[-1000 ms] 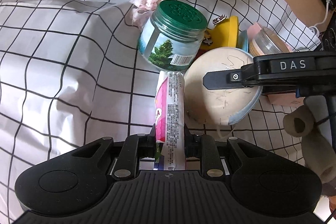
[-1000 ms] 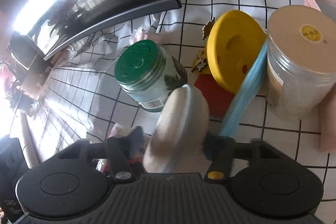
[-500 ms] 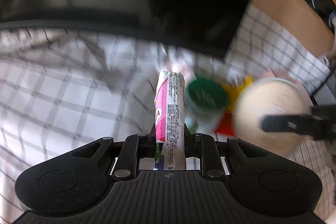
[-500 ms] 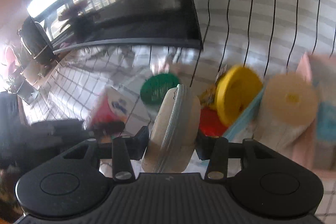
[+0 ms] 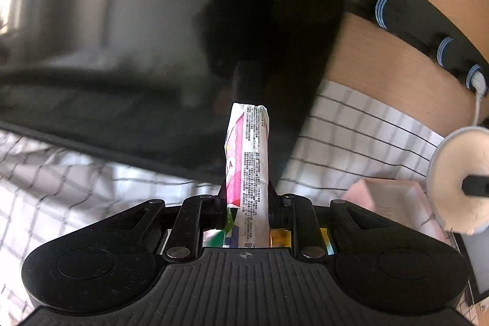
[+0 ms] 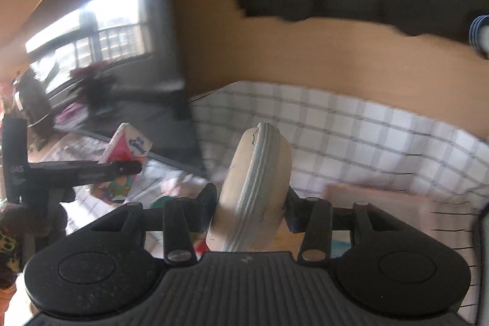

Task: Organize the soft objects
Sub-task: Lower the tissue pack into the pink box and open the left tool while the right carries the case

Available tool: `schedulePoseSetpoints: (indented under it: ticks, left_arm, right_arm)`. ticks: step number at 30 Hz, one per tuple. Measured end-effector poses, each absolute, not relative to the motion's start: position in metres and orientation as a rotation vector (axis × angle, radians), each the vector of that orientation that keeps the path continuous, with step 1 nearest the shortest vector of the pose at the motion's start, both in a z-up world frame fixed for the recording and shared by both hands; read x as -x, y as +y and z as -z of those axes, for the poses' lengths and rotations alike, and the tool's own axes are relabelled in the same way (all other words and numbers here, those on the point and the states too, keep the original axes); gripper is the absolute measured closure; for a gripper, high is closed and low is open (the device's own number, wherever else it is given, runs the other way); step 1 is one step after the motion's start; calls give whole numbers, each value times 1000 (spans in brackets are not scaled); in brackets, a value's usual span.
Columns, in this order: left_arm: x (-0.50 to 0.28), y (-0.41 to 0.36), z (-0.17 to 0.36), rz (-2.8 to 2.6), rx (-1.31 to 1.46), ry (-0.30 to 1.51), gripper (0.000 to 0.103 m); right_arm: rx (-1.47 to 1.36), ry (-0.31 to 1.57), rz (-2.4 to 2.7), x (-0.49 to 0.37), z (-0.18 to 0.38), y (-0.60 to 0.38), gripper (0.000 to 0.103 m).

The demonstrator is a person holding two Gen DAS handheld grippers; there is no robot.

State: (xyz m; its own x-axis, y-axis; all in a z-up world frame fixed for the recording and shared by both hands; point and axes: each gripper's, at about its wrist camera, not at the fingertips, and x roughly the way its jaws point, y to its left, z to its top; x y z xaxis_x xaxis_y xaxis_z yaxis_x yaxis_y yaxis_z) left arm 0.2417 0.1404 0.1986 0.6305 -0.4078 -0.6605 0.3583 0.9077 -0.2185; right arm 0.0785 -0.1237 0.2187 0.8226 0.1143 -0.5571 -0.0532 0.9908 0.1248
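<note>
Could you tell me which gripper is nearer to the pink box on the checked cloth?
Right. The right gripper, holding the round pouch, hangs just beside the pink box; the left gripper is farther off.

Dark monitor (image 5: 171,45) apparently close ahead

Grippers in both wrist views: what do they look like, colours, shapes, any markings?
Both are matte black plastic. The left gripper and the right gripper each show a ribbed central body, two rounded lobes with circular discs, and linkage bars with silver rivets. Seen from the right wrist view, the left gripper carries faint "DAS" lettering. No cables or sleeves show.
</note>
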Motion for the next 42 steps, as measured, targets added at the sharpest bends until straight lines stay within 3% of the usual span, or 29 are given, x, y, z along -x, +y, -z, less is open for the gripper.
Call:
schedulePoseSetpoints:
  ticks: [10, 20, 35, 42]
  left_arm:
    - [-211, 10, -195, 650, 54, 796, 80]
    - [-170, -89, -151, 762, -15, 898, 80]
    - [-172, -106, -168, 830, 7, 767, 76]
    - [-167, -64, -183, 767, 75, 728, 76]
  right_arm:
    - [-153, 598, 24, -47, -204, -212, 58]
    - [-146, 587, 47, -33, -189, -258, 58]
    - [-100, 600, 64, -51, -174, -273, 58]
    - [-107, 601, 47, -64, -171, -258, 58]
